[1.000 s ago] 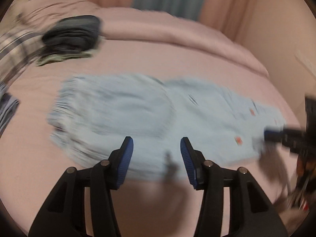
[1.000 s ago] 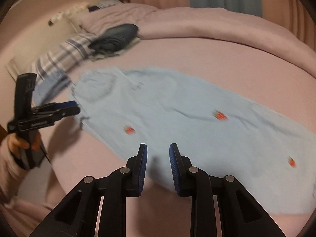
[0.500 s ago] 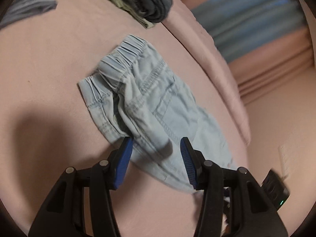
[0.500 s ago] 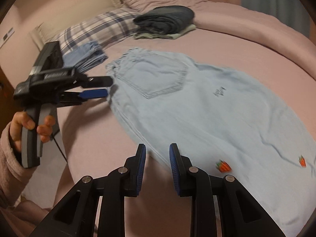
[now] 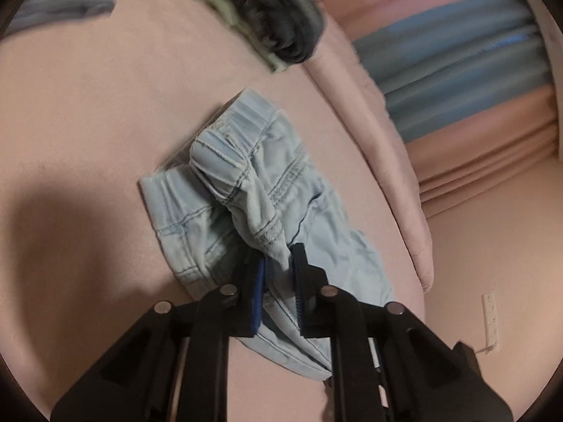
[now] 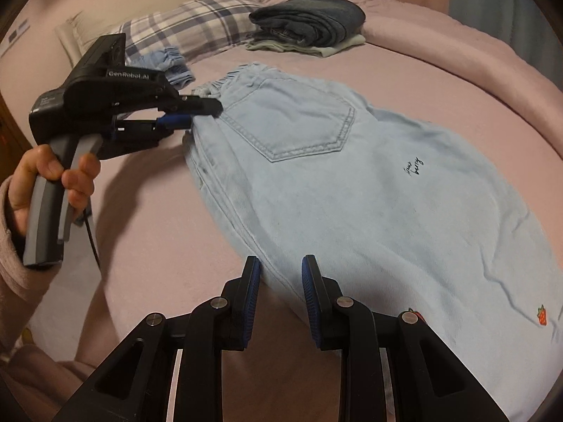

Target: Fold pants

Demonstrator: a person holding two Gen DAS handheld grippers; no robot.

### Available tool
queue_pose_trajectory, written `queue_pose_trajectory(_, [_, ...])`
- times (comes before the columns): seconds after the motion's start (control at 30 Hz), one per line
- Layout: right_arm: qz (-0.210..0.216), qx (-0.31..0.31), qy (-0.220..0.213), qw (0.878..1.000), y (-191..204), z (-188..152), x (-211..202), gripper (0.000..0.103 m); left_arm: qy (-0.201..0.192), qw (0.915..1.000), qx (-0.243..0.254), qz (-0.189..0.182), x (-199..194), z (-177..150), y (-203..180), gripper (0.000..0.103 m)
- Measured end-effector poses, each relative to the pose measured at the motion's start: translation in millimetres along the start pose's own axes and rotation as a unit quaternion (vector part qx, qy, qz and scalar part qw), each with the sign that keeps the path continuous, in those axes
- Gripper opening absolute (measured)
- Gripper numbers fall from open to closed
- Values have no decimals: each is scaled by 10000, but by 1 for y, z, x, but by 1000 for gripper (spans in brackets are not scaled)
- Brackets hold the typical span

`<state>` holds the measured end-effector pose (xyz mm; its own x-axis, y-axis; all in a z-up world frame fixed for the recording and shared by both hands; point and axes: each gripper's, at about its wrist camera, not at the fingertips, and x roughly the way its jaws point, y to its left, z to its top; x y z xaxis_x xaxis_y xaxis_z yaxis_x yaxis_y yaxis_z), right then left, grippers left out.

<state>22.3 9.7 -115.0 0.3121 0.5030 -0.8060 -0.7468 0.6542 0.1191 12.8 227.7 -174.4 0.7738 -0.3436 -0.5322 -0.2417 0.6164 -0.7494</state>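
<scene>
Light blue denim pants (image 6: 352, 193) lie flat on the pink bed (image 6: 140, 211), back pocket up, with small strawberry patches near the leg. In the left wrist view a bunched fold at the waistband of the pants (image 5: 299, 211) rises between the blue pads. My left gripper (image 5: 279, 256) is closing tight on that fold. The right wrist view has the left gripper (image 6: 204, 112) at the waistband corner, held by a hand (image 6: 52, 176). My right gripper (image 6: 279, 263) hovers over the near side seam, its jaws narrowly apart, pressing nothing.
A stack of folded dark clothes (image 6: 309, 17) sits at the far side of the bed, beside a plaid pillow (image 6: 183, 24) and a folded blue garment (image 6: 172, 63). A rolled pink duvet (image 5: 387, 140) runs along the far edge. The bed's edge drops off at lower left.
The left gripper rolled, reached the waistband and shut on a fold of it, lifting it slightly. The right gripper slid along the pants toward the waist side seam, jaws unchanged.
</scene>
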Motion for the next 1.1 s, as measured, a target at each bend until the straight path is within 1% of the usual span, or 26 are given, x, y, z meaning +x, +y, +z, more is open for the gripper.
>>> queue_pose_trajectory(0.03, [13,-19,-9,10000,1,1,-1,27,-137,9997,181,1,-8,-2,-7,13])
queue_pose_trajectory(0.13, [1,-166,37,9999,5,3,0,27,-175,9997,180,19,-17,-5,-7,13])
queue_pose_trajectory(0.17, [-20,-241,43,9997,7,2,2,27,-137,9996,203,159,-16,-7,-3,13])
queue_pose_trajectory(0.2, [-67,-296,65,9995,8,2,4,24,-82,9990,267,347,-12,-8,0,14])
queue_pose_trajectory(0.23, [-114,-340,116,9993,9,2,7,23,58,9979,297,581,-6,-9,5,16])
queue_pose_trajectory(0.27, [-125,-348,154,9992,9,2,10,23,160,9972,238,692,-2,-10,9,17])
queue_pose_trajectory(0.33, [-69,-370,176,9991,10,2,9,26,142,9973,209,684,-7,-9,10,23])
queue_pose_trajectory(0.37, [17,-356,152,9993,10,2,3,26,117,9962,334,792,-12,-9,6,23])
queue_pose_trajectory(0.4, [154,-243,106,9995,8,2,-3,26,46,9933,551,1013,-19,-9,-2,30])
queue_pose_trajectory(0.43, [306,-92,47,9995,4,0,-9,26,-61,9900,816,1151,-27,-10,-10,35])
queue_pose_trajectory(0.47, [428,149,-64,9990,-3,-3,-19,26,-125,9874,1028,1194,-30,-11,-16,35])
queue_pose_trajectory(0.53, [234,316,-137,9991,-12,-9,-25,26,-177,9805,1564,1177,-35,-17,-36,35])
queue_pose_trajectory(0.57, [-25,384,-107,9992,-19,-13,-26,26,-109,9737,1973,1136,-31,-23,-51,35])
queue_pose_trajectory(0.63, [-176,558,36,9983,-29,-18,-22,26,130,9591,2636,1025,-12,-35,-74,33])
queue_pose_trajectory(0.7, [-286,659,197,9972,-33,-25,-17,24,463,9503,2944,903,8,-47,-85,33])
queue_pose_trajectory(0.73, [-271,613,253,9974,-31,-29,-16,23,743,9436,3091,922,23,-55,-87,33])
queue_pose_trajectory(0.77, [-295,551,298,9976,-28,-32,-16,23,1006,9360,3210,1039,32,-62,-84,33])
queue_pose_trajectory(0.8, [-250,524,378,9976,-26,-36,-16,23,1423,9228,3348,1266,46,-72,-79,33])
queue_pose_trajectory(0.83, [-112,530,466,9974,-25,-39,-17,23,1647,9139,3442,1383,53,-78,-74,33])
queue_pose_trajectory(0.87, [-48,502,510,9974,-25,-42,-19,23,1574,9096,3611,1320,51,-82,-71,33])
queue_pose_trajectory(0.9, [-35,453,522,9976,-25,-44,-21,23,1545,9082,3685,1243,45,-83,-69,33])
queue_pose_trajectory(0.93, [-6,428,527,9977,-27,-45,-23,23,1599,9090,3661,1186,40,-80,-68,34])
queue_pose_trajectory(0.97, [82,514,539,9972,-32,-45,-26,23,1634,9114,3604,1128,36,-77,-67,35])
queue_pose_trajectory(1.0, [267,715,517,9957,-40,-44,-30,23,1676,9131,3555,1083,31,-74,-65,34])
queue_pose_trajectory(1.03, [438,901,445,9940,-48,-41,-35,23,1692,9142,3534,1029,26,-70,-65,35])
queue_pose_trajectory(1.1, [453,1057,226,9931,-63,-35,-41,23,1607,9150,3576,954,20,-60,-72,35])
